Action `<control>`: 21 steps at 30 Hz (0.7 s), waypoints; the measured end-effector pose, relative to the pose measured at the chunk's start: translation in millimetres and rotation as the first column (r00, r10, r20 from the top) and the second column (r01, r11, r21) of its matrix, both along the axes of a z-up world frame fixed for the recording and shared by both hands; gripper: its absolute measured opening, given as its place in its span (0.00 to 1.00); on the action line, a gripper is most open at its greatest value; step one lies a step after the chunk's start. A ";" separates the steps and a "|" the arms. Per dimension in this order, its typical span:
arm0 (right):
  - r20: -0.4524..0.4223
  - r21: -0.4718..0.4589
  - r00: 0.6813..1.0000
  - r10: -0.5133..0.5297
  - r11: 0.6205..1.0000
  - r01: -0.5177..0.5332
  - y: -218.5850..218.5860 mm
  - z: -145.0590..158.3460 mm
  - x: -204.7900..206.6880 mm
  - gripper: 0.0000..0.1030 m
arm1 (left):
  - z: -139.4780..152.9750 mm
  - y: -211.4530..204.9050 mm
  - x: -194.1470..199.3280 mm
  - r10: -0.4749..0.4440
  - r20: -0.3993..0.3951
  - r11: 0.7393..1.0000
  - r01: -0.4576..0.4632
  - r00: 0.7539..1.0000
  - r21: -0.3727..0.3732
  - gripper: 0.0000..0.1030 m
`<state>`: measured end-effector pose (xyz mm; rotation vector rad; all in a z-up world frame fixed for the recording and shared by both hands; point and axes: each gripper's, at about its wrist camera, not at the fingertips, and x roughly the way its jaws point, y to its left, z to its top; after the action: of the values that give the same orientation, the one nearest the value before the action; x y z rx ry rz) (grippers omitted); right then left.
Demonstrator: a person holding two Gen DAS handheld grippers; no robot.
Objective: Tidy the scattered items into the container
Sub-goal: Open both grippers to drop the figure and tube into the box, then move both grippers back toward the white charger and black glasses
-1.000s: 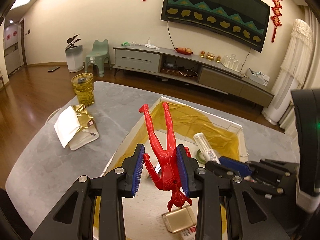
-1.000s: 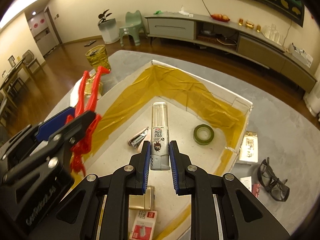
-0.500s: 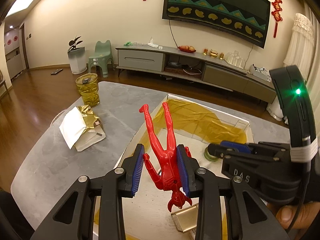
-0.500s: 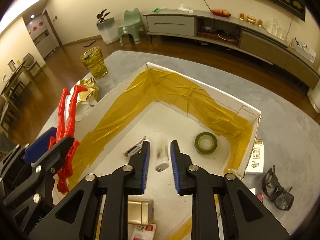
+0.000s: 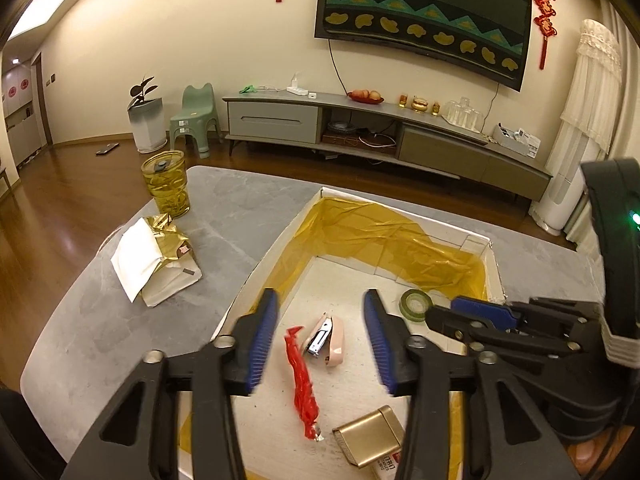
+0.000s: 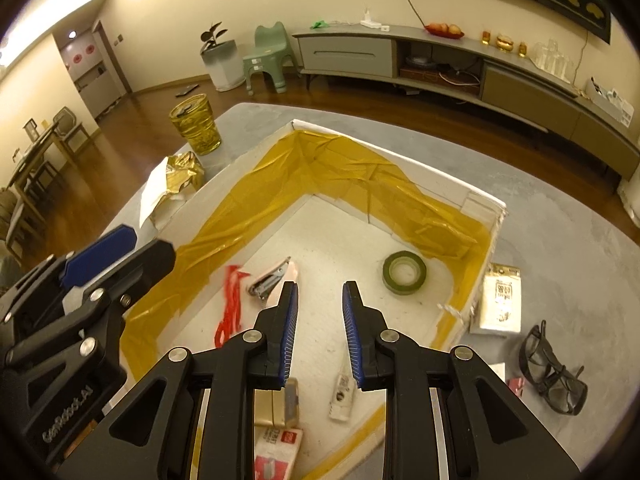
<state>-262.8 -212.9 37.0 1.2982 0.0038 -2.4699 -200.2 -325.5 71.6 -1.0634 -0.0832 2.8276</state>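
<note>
Left claw (image 5: 320,336) spread wide over box (image 5: 256,276), nothing pinched. Red figure (image 5: 302,384) lay loose on box floor just beside pink stapler (image 5: 326,340), slightly blurred, possibly mid-fall. Right claw (image 6: 319,332) parted too, empty, above clear tube (image 6: 341,396) lying flat. Green tape roll (image 6: 404,272) near far right wall, open floor around it. Gold tin (image 5: 368,436) at near edge. Left outside on worktop (image 6: 560,240): glasses (image 6: 554,376) and white packet (image 6: 500,300) by right wall, gold-foil bag (image 5: 156,260) well apart on left.
</note>
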 end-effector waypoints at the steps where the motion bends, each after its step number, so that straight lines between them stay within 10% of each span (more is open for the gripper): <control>1: -0.001 -0.001 1.000 0.000 1.000 0.000 2.4 -0.3 2.3 0.25 | 0.3 0.5 0.3 0.002 -0.003 1.000 -0.002 1.000 0.000 0.56; 11: -0.056 0.026 0.998 -0.007 1.000 0.009 31.7 -0.1 34.8 0.25 | 11.4 15.6 9.0 -0.039 -0.086 0.999 0.037 0.996 -0.026 0.56; 21: -0.136 -0.006 0.991 0.011 1.000 -0.012 66.5 11.8 76.2 0.27 | 16.6 54.5 24.5 -0.083 -0.190 0.975 0.041 0.978 -0.218 0.56</control>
<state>-186.7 -146.4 48.8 1.1216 0.0367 -2.5416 -175.8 -271.0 88.2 -0.7958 0.2736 2.9157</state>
